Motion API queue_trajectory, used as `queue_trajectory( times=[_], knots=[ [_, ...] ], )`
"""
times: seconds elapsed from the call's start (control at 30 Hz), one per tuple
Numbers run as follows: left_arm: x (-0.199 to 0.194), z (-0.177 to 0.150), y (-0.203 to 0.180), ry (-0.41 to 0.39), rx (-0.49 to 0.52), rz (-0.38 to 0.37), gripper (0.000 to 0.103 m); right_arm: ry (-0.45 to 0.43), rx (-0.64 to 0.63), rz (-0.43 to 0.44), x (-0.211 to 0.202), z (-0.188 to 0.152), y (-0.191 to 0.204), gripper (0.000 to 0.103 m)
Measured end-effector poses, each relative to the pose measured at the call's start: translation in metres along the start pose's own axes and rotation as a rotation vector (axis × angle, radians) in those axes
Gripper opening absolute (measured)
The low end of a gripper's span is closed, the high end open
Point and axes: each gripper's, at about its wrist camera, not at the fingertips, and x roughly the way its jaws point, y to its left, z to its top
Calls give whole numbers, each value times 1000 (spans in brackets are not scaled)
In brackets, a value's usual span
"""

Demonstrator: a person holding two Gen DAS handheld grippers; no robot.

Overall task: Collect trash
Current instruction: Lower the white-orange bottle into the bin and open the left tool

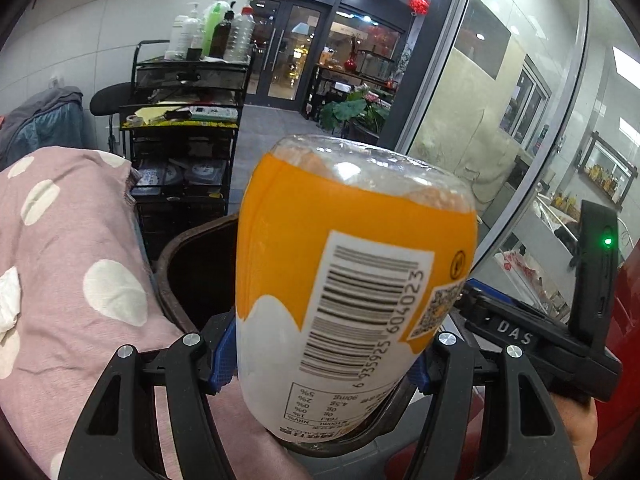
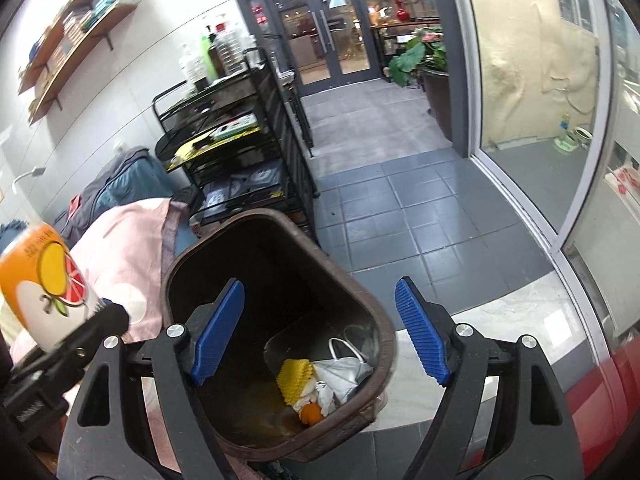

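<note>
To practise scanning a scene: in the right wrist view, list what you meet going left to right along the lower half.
Orange bottle → pink spotted cloth → brown bin → grey floor tiles → red surface.

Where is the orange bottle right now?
The orange bottle is clamped in the left gripper, beside the brown bin and the dotted pink cloth.

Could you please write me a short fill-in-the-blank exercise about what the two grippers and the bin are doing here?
1. The left gripper is shut on an orange-labelled ____.
2. The right gripper has its jaws ____.
3. The brown bin already holds a yellow sponge-like piece and a white ____.

Missing words: bottle; open; face mask
</note>
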Motion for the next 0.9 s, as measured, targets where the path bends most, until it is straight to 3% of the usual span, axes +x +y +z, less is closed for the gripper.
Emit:
queue_trajectory(
  times=[0.6, 0.8, 0.9],
  knots=[
    [60, -3, -1, 233, -38, -18, 65, -20, 45, -34, -8, 7, -27, 78],
    [61, -8, -9, 284, 19, 24, 92, -13, 52, -30, -7, 8, -27, 78],
    [61, -10, -11, 302, 56, 73, 93, -11, 54, -29, -7, 7, -26, 78]
  ],
)
